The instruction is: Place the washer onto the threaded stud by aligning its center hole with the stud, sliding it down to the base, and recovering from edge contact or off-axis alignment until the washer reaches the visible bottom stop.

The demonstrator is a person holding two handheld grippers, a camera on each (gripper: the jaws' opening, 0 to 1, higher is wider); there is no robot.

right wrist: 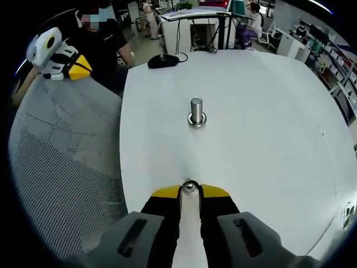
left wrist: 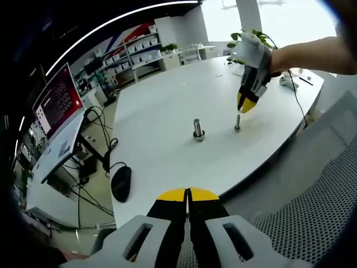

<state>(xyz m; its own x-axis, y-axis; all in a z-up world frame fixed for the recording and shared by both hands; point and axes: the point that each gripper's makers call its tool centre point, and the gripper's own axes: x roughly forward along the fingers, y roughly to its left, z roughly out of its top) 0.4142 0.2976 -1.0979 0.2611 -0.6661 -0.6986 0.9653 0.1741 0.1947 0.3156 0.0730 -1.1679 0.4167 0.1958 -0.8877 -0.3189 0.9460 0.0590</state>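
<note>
My right gripper [right wrist: 190, 191] points down at the white table [right wrist: 262, 128], its yellow-tipped jaws closed on a small round washer [right wrist: 190, 187]. In the left gripper view, a hand holds that gripper [left wrist: 246, 107] right at the top of a thin upright threaded stud [left wrist: 237, 124]. Whether the washer's hole is over the stud I cannot tell. A thicker metal post [left wrist: 198, 128] with a ring at its foot stands a little to the left, and it appears beyond the tips as the post [right wrist: 196, 111] in the right gripper view. My left gripper [left wrist: 187, 195] is shut and empty, off the table's near edge.
A black mouse [left wrist: 121, 183] lies by the table's left edge. A grey mesh chair back [right wrist: 61, 167] stands against the table, and the left gripper [right wrist: 83, 65] hovers above it. A person in black [right wrist: 106, 39] sits behind it. Desks, monitors and shelves fill the room beyond.
</note>
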